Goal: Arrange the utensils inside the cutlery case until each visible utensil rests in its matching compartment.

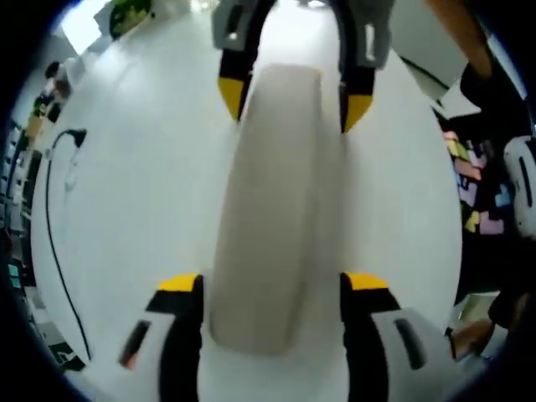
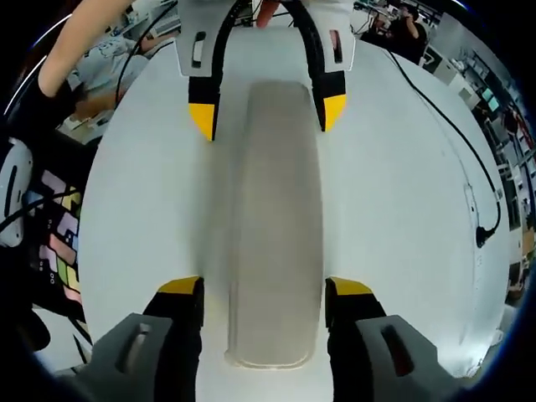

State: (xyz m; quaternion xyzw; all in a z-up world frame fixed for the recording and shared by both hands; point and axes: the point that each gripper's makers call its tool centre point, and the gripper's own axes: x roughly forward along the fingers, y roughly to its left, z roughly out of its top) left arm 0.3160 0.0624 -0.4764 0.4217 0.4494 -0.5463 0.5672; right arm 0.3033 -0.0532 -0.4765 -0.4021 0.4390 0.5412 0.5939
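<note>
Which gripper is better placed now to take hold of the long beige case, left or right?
Neither clearly. The left gripper and the right gripper each straddle one end of the cutlery case, jaws open. Right looks slightly better centred.

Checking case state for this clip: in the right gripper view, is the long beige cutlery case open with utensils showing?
No. The cutlery case lies closed on the white table, its smooth lid showing no utensils.

Left gripper (image 1: pixel 272 280) spread wide; right gripper (image 2: pixel 264 285) likewise, facing it.
</note>
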